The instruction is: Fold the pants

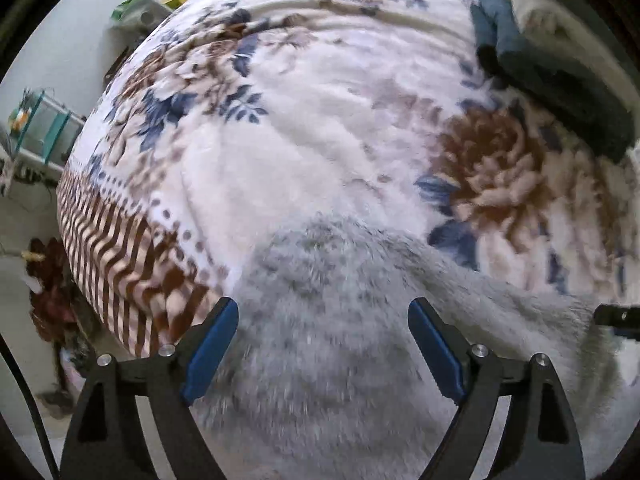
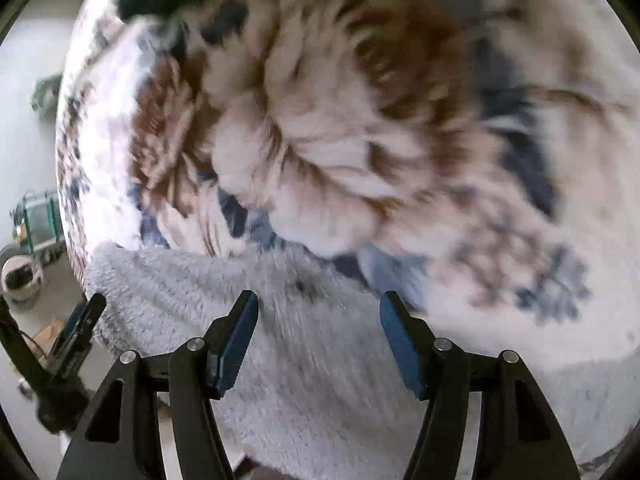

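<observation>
Fluffy grey pants [image 1: 344, 320] lie on a floral blanket [image 1: 312, 128] that covers a bed. My left gripper [image 1: 323, 310] hovers over them, pointing steeply down, its blue-padded jaws wide apart and empty. The right wrist view shows the same grey pants [image 2: 312, 340] below my right gripper [image 2: 319, 304], which is open too with nothing pinched. The left gripper [image 2: 86, 316] shows at the left edge of the right wrist view, by the pants' corner. A black tip of the right gripper [image 1: 616, 316] pokes in at the right edge of the left wrist view.
A folded dark teal garment [image 1: 552, 72] lies at the far right of the bed. Left of the bed's striped edge [image 1: 112, 248] are the pale floor, a teal rack [image 1: 44, 128], green and yellow packets [image 1: 140, 8] and a dark red heap [image 1: 52, 280].
</observation>
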The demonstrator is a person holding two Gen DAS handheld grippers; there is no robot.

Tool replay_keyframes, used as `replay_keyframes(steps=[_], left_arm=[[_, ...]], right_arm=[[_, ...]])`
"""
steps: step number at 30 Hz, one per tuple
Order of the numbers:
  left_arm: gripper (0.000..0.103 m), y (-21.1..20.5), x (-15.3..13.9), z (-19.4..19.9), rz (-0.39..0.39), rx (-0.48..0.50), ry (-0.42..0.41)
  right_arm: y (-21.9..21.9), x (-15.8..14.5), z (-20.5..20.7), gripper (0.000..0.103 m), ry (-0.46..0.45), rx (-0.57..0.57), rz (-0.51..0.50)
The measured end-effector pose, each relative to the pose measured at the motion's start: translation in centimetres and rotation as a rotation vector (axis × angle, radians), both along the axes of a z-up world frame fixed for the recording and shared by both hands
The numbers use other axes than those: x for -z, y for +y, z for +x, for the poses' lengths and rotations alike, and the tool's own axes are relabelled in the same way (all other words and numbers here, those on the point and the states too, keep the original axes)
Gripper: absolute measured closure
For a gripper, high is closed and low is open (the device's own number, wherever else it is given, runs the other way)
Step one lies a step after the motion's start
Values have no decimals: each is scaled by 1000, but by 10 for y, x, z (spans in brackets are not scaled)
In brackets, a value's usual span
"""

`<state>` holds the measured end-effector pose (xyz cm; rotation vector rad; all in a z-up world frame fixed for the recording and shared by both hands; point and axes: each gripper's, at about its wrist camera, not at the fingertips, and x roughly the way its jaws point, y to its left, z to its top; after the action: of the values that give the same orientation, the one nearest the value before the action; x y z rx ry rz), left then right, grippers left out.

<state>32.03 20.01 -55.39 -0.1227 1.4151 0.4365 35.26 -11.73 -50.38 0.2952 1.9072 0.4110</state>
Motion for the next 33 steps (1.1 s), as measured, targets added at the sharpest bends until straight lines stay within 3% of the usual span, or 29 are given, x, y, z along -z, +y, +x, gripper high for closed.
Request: replay_keyframes(steps=[1, 2, 3, 4, 5, 8, 11, 14, 16, 18, 21, 25, 31, 33], left_arm=[[16, 3, 8, 2, -2, 3, 18], [16, 9, 16, 1, -8, -16, 35], [16, 13, 19, -1, -14, -32, 44], [16, 19, 24, -4, -27, -53, 55], [16, 26, 30, -8, -43, -80, 66], [16, 37, 37, -16, -73, -116, 68], [16, 39, 38, -16, -72, -111, 70], [16, 41, 32, -14, -84, -124, 67], [16, 37, 16, -12, -67, -117, 49], [16, 28, -6, -12, -51, -92, 9], [16, -5, -42, -14, -19, -26, -68], [16, -65, -67, -18, -27, 61, -113], [16, -194, -61, -25, -89, 247, -54], [16, -251, -53, -33, -99, 304, -30]], right_arm=[[12, 15, 8, 37, 48, -12, 26], [20, 24, 13, 46, 68, -18, 41], [22, 28, 14, 76, 58, -18, 26], [19, 24, 16, 88, 38, -12, 9], [14, 19, 20, 94, 17, 21, 16], [-3, 11, 37, 97, -38, 112, 11], [-12, 12, 46, 97, -44, 118, -15], [3, 21, 51, 95, -37, 59, -41], [8, 14, 56, 80, -89, 36, -64], [-4, -11, 51, 52, -183, 62, -55], [-49, -44, 19, 38, -268, 183, -7], [-139, -47, -46, 37, -236, 430, 21], [-341, -41, -169, 36, -184, 873, -192], [-414, -48, -217, 36, -187, 1006, -309]])
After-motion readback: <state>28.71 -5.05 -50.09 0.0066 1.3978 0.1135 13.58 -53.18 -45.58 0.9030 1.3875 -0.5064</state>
